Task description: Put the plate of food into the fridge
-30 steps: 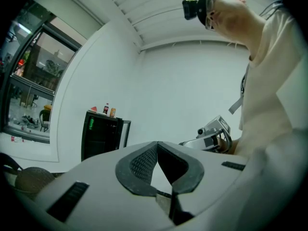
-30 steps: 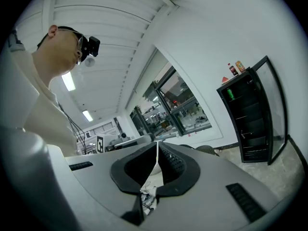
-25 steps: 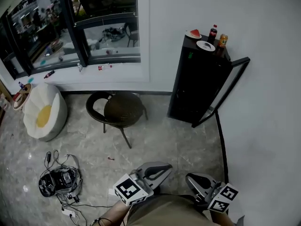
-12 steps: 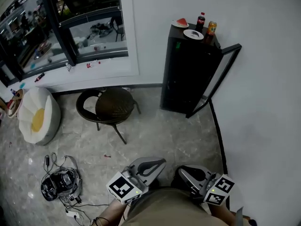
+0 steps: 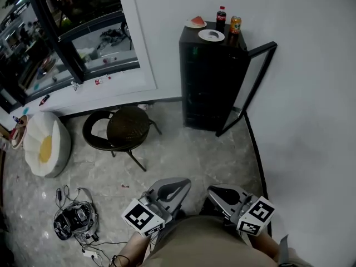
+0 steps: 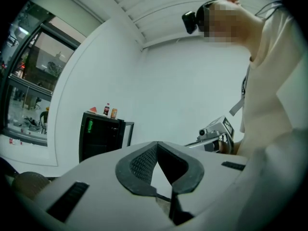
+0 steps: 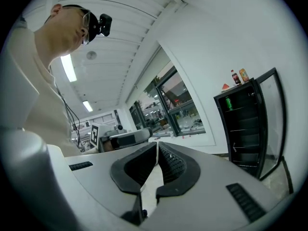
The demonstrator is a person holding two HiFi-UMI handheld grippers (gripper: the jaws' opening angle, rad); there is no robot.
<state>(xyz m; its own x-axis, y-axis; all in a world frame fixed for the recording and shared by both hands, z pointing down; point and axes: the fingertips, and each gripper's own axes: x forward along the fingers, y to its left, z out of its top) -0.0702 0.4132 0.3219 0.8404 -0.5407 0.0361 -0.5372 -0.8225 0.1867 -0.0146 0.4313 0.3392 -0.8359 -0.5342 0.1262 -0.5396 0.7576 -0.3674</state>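
Observation:
A black fridge (image 5: 211, 71) stands against the white wall, its glass door (image 5: 250, 85) swung open to the right. On its top sit a white plate with a dark bit of food (image 5: 211, 35), a plate with a red slice (image 5: 196, 22), a cola bottle (image 5: 221, 15) and an orange can (image 5: 235, 24). My left gripper (image 5: 177, 183) and right gripper (image 5: 216, 191) are both shut and empty, held close to my body, far from the fridge. The fridge (image 6: 101, 134) shows small in the left gripper view, and the fridge (image 7: 245, 124) shows in the right gripper view with its shelves visible.
A round dark chair (image 5: 119, 129) stands left of the fridge under the window (image 5: 72, 43). A white and yellow beanbag (image 5: 41, 146) and a tangle of cables with a device (image 5: 75, 218) lie on the marble floor at left.
The fridge has slid left and grown slightly in the head view as I walk toward it. Both grippers stay shut, carried along in front of me.

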